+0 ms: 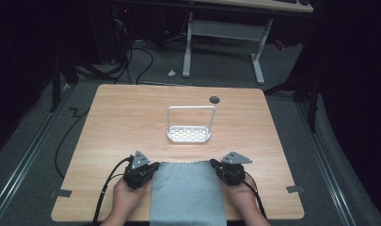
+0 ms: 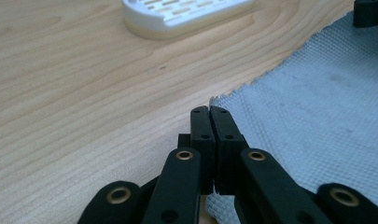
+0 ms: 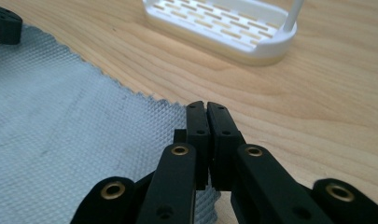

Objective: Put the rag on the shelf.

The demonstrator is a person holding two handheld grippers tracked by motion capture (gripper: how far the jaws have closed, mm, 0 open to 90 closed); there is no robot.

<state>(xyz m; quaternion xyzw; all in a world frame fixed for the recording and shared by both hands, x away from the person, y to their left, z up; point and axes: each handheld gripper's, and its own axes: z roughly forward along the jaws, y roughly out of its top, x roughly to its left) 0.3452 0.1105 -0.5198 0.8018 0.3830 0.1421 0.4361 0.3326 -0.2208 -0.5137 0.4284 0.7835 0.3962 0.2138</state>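
Both sets of jaws are pressed together. Left gripper (image 1: 154, 165) sits at the cloth's (image 1: 188, 193) far-left corner, right gripper (image 1: 214, 165) at its far-right corner. Rack (image 1: 189, 134) lies beyond the cloth.

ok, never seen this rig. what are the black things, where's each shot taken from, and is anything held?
No robot: a person holds a handheld two-jaw gripper in each hand, the left gripper and the right gripper. One picture looks down from above the wooden table; the other two come from cameras riding on each gripper, looking along its black jaws. On the table lie a grey cloth and, farther back, a white slotted rack with a tall wire handle. Each gripper's jaws are closed at a far corner of the cloth; whether they pinch it is unclear.
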